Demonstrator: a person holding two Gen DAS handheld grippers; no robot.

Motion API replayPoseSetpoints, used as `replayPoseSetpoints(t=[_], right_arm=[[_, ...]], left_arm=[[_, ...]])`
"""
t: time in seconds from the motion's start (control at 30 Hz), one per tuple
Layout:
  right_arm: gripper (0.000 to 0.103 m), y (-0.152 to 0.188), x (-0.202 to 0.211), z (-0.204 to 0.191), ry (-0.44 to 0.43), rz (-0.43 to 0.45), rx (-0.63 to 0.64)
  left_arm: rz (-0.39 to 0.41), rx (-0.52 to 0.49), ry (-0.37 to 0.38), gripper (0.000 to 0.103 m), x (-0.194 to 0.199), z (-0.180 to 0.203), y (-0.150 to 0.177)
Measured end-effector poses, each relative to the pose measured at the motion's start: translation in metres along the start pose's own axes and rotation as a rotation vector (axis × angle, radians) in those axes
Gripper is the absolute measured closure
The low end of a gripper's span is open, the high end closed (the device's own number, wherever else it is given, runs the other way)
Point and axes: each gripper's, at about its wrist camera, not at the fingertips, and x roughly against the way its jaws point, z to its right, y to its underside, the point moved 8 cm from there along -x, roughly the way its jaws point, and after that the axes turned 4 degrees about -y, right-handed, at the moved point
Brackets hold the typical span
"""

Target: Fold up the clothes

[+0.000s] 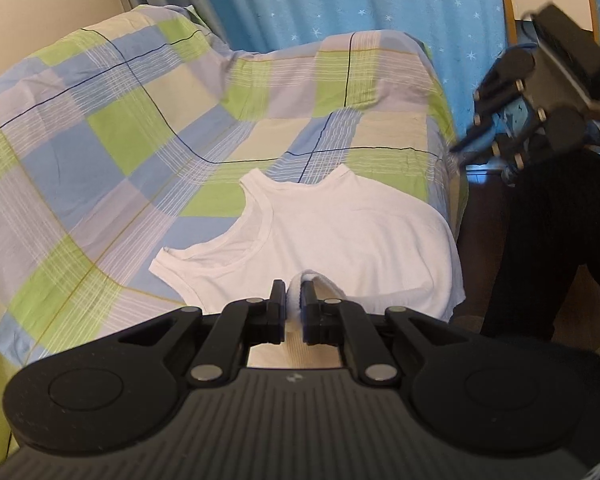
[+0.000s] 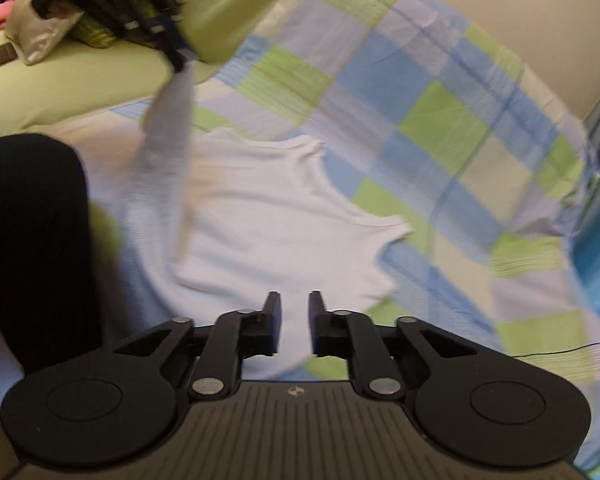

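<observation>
Two views, and neither one shows you a container of any kind. From your left wrist camera, your left gripper (image 1: 293, 286) has its jaws closed on a bunched fold of the white ribbed sleeveless cotton top (image 1: 339, 232), pinched at the near edge. That top lies spread on the blue, green and lilac checked bedsheet (image 1: 100, 128), its two shoulder straps pointing away from you and to the left, near the bed's right edge. Only this view gives you the blue star-printed curtain (image 1: 339, 0) behind the bed. Your right gripper (image 1: 465, 144) hangs off to the right, above the bed's edge.

From your right wrist camera, your right gripper (image 2: 294, 300) holds nothing, jaws parted above the top (image 2: 268, 208). Here you see a strip of the fabric pulled up taut to your left gripper (image 2: 178, 65), blurred. A leg in black trousers (image 2: 32, 240) sits at left.
</observation>
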Motion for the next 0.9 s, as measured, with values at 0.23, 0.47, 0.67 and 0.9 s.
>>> replayPoseSetpoints(t=[0.23, 0.47, 0.67, 0.9], right_arm=[[0.066, 0.039, -0.052, -0.096, 0.011, -0.109, 0.059], [0.054, 0.067, -0.107, -0.118, 0.205, -0.191, 0.236], [0.022, 0.099, -0.134, -0.141, 0.345, -0.145, 0.468], [0.09, 0.09, -0.112, -0.118, 0.333, -0.116, 0.4]], left_arm=[[-0.046, -0.008, -0.033, 0.098, 0.004, -0.004, 0.006], [-0.034, 0.001, -0.027, 0.098, -0.002, -0.008, 0.008], [-0.017, 0.02, -0.029, 0.098, -0.007, -0.014, 0.006], [-0.032, 0.012, -0.04, 0.097, -0.007, -0.014, 0.011]])
